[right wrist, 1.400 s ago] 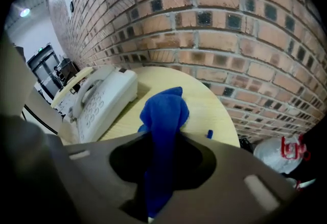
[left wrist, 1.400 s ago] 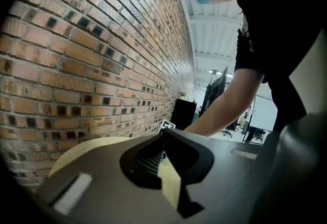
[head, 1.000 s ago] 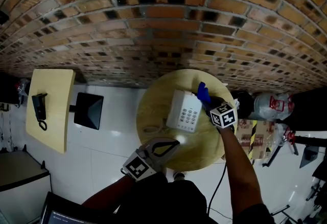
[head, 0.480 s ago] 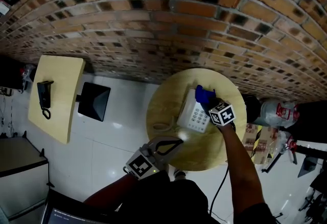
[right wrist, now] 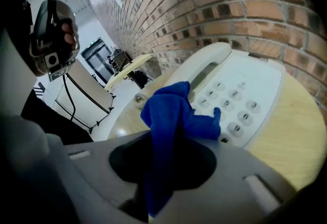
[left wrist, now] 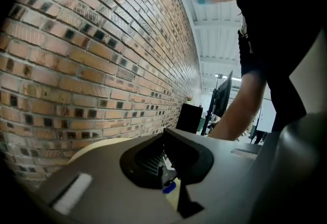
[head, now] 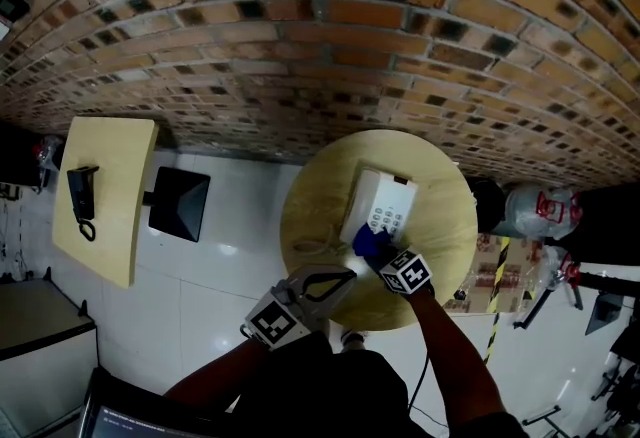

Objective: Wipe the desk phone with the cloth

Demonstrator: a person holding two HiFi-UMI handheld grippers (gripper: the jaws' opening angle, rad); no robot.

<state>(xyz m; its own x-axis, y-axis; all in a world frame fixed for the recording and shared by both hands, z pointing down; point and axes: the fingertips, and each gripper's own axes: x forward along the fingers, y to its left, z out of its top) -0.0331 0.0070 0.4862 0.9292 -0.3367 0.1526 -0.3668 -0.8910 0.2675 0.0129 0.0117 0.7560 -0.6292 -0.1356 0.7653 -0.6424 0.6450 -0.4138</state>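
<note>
The right gripper (head: 385, 256) has drawn the cloth (head: 370, 243) from the far end of the desk phone (head: 385, 201) down its face to the near edge. The cloth now rests at the lower corner of the keypad (right wrist: 232, 108), touching the housing where it meets the tabletop (head: 440, 246). This reads as one full pass along the keypad side, far to near. The handset (right wrist: 199, 67), lying in its cradle on the other side, probably remains to be wiped. The right gripper's jaws are clamped on the cloth, which rises from between them as a bunched, folded wad of deep blue fabric, soft and matte, with one loose corner draped over the lowest keys. The phone is an off-white plastic unit, wedge-shaped with rounded corners, smooth and slightly glossy, carrying rows of small oval buttons. It sits near the middle of the round tabletop, a pale wood-grain surface with a dull sheen. The left gripper (head: 335, 281) hangs at the near rim of the tabletop, well apart from the phone, its jaws together on nothing — the ribbed inner pad shows in the left gripper view.
</note>
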